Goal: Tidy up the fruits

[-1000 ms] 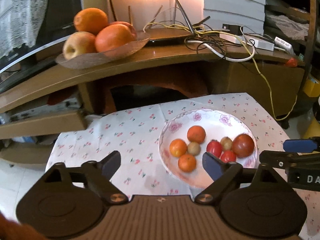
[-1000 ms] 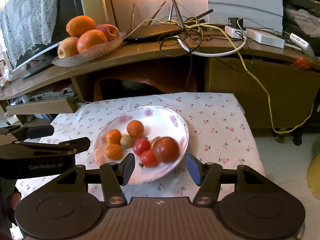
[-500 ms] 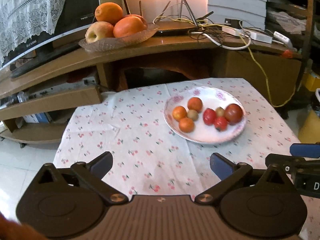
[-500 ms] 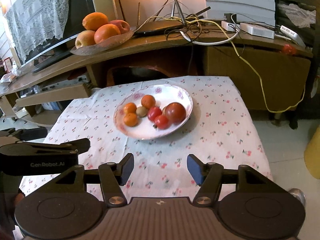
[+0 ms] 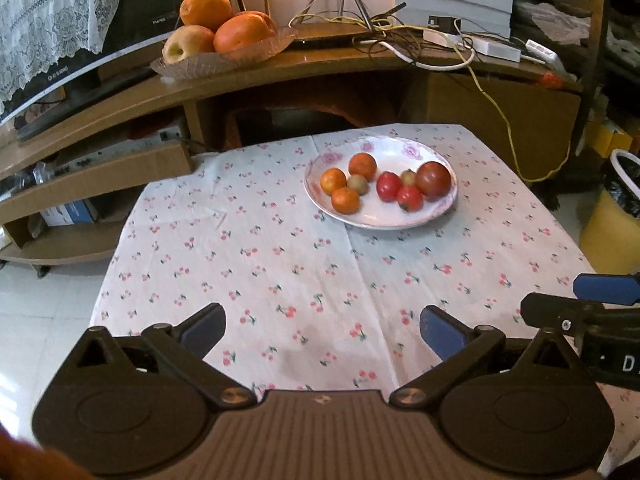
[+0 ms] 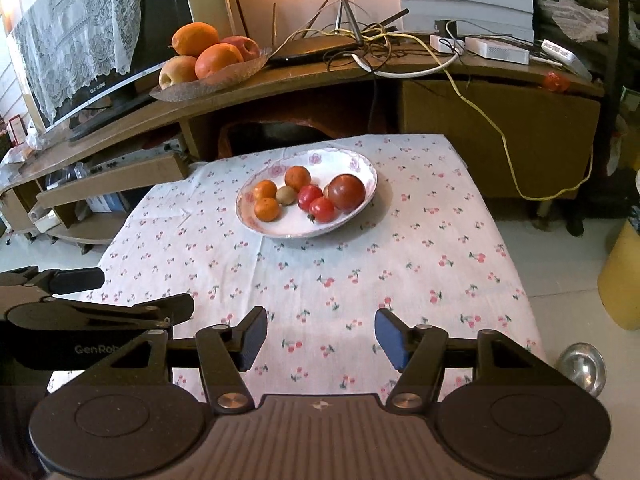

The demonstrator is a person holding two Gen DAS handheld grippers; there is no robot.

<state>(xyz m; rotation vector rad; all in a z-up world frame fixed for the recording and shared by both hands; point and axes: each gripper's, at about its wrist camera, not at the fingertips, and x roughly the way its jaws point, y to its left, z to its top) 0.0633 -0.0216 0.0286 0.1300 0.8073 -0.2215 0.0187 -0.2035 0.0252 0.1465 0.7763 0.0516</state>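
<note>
The floral plate [image 5: 382, 222] sat on the cherry-print tablecloth [image 5: 280, 272], toward its far side, and it held all the small fruit in view. On the plate's left half lay three small oranges [image 5: 345, 200] with a brownish round fruit [image 5: 357, 184] touching them; on its right half lay two red tomatoes [image 5: 389, 186], a large dark tomato [image 5: 433, 180] and one more small brownish fruit, half hidden behind them. The oranges and tomatoes looked grouped by kind — a sign that the sorting was likely finished or close to it. No fruit lay loose on the cloth around the plate.

The left gripper [image 5: 322, 328] hovered well short of the plate, over the near part of the cloth, fingers spread wide and holding nothing. The right gripper [image 6: 321, 336] hung likewise near the cloth's near edge — jaws apart, empty.

Behind the plate, on the wooden TV stand [image 6: 320, 80], a glass dish [image 6: 208, 80] carried large oranges and apples; whether these belonged to the task could not be told.
</note>
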